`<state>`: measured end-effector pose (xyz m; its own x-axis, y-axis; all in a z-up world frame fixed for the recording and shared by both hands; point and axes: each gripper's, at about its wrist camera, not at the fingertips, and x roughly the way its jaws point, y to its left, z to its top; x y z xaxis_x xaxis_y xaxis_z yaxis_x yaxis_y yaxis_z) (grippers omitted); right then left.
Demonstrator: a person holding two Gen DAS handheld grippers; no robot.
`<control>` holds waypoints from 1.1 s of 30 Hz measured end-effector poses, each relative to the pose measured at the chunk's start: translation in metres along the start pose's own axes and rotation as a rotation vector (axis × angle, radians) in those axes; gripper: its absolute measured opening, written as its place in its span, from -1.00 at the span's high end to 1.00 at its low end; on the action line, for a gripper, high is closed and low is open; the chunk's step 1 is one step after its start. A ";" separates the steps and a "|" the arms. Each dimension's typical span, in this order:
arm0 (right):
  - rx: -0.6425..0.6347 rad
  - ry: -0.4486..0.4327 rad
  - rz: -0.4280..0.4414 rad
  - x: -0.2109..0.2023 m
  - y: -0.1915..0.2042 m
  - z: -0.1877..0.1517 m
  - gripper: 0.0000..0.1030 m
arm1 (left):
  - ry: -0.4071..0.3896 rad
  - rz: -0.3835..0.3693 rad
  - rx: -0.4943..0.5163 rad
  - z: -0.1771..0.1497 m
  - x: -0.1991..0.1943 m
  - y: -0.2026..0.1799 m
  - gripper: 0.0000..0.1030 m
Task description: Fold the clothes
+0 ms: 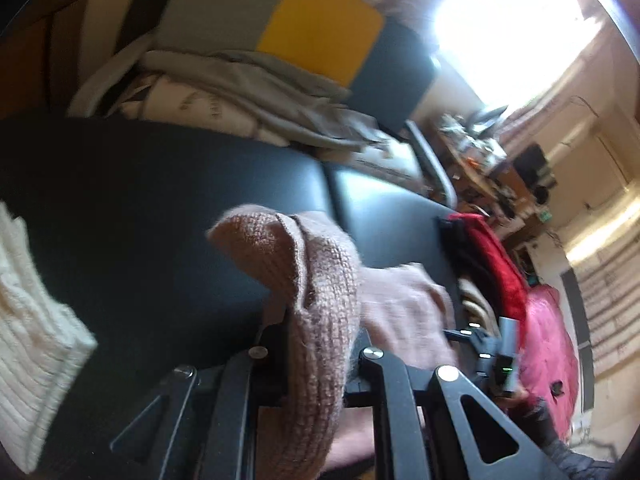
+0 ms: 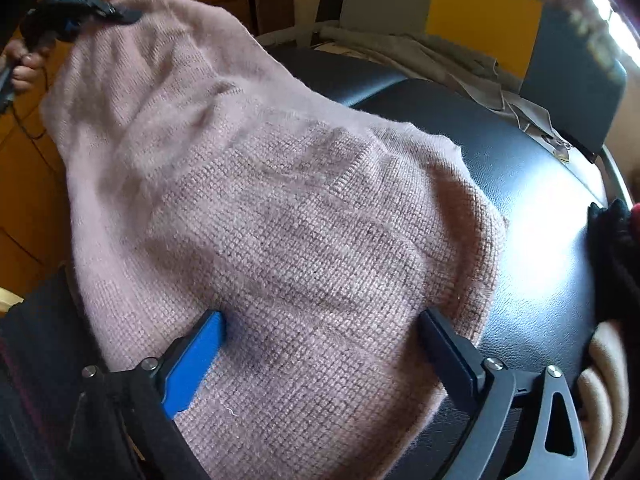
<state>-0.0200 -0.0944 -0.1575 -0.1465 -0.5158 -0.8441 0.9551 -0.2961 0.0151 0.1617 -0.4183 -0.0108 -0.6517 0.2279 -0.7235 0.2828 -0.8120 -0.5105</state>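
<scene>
Pink knit sweater (image 2: pixel 280 200), soft and limp, lay draped over the black padded surface (image 2: pixel 540 240). Left gripper (image 1: pixel 316 344) pinched one edge aloft; right gripper (image 2: pixel 320 344) stood wide above the hem, gripping nothing, probably the next hold.

Black padded surface (image 1: pixel 168 184), a chair back (image 1: pixel 320 36) in grey, yellow and dark blue behind it, blown-out bright window (image 1: pixel 516 20), cluttered desk (image 1: pixel 492 168) beyond.

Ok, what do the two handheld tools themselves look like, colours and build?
Both are black frames with triangular cut-outs and silver rivets. The right tool has flat fingers, one with a bright blue pad, the other black. The left tool looks black with a touch of blue. A small green light glows on the right tool.
</scene>
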 end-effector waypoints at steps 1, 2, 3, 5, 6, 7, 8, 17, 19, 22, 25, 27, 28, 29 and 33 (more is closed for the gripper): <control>0.009 -0.014 0.004 0.000 -0.001 -0.003 -0.95 | 0.009 -0.029 -0.003 0.000 0.001 -0.013 0.75; 0.018 -0.029 0.009 0.000 -0.003 -0.006 -0.98 | 0.017 -0.050 -0.004 0.000 0.003 -0.026 0.75; 0.026 -0.041 0.012 0.000 -0.004 -0.008 -1.00 | 0.025 -0.076 -0.004 0.000 0.007 -0.043 0.75; 0.041 -0.066 0.016 -0.001 -0.007 -0.012 -1.00 | 0.039 -0.121 -0.020 -0.001 0.017 -0.070 0.75; 0.048 -0.078 0.017 -0.001 -0.008 -0.014 -1.00 | 0.046 -0.141 -0.035 -0.001 0.024 -0.081 0.75; 0.056 -0.091 0.017 -0.002 -0.009 -0.016 -1.00 | 0.055 -0.160 -0.055 0.000 0.034 -0.093 0.75; 0.063 -0.103 0.017 -0.002 -0.010 -0.019 -1.00 | 0.066 -0.174 -0.071 0.000 0.046 -0.104 0.75; 0.077 -0.158 0.017 -0.006 -0.016 -0.031 -1.00 | 0.174 -0.244 -0.190 -0.009 0.151 -0.173 0.74; 0.086 -0.167 0.032 -0.006 -0.018 -0.033 -1.00 | 0.209 -0.236 -0.197 -0.015 0.174 -0.182 0.74; 0.086 -0.173 0.034 -0.006 -0.017 -0.034 -1.00 | 0.256 -0.231 -0.216 -0.023 0.207 -0.193 0.74; 0.086 -0.177 0.037 -0.006 -0.013 -0.032 -1.00 | 0.294 -0.235 -0.211 -0.030 0.229 -0.202 0.74; 0.090 -0.182 0.044 -0.005 -0.016 -0.030 -1.00 | 0.323 -0.216 -0.220 -0.033 0.245 -0.200 0.72; 0.092 -0.184 0.047 -0.006 -0.016 -0.030 -1.00 | 0.336 -0.203 -0.229 -0.035 0.252 -0.198 0.72; 0.094 -0.187 0.049 -0.007 -0.017 -0.031 -1.00 | 0.352 -0.198 -0.245 -0.036 0.259 -0.194 0.73; 0.088 -0.186 0.042 -0.013 -0.017 -0.034 -1.00 | 0.407 -0.225 -0.314 -0.042 0.270 -0.180 0.62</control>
<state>-0.0253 -0.0552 -0.1645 -0.1594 -0.6661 -0.7286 0.9364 -0.3358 0.1021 -0.0362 -0.1878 -0.1337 -0.4131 0.6167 -0.6701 0.4047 -0.5348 -0.7418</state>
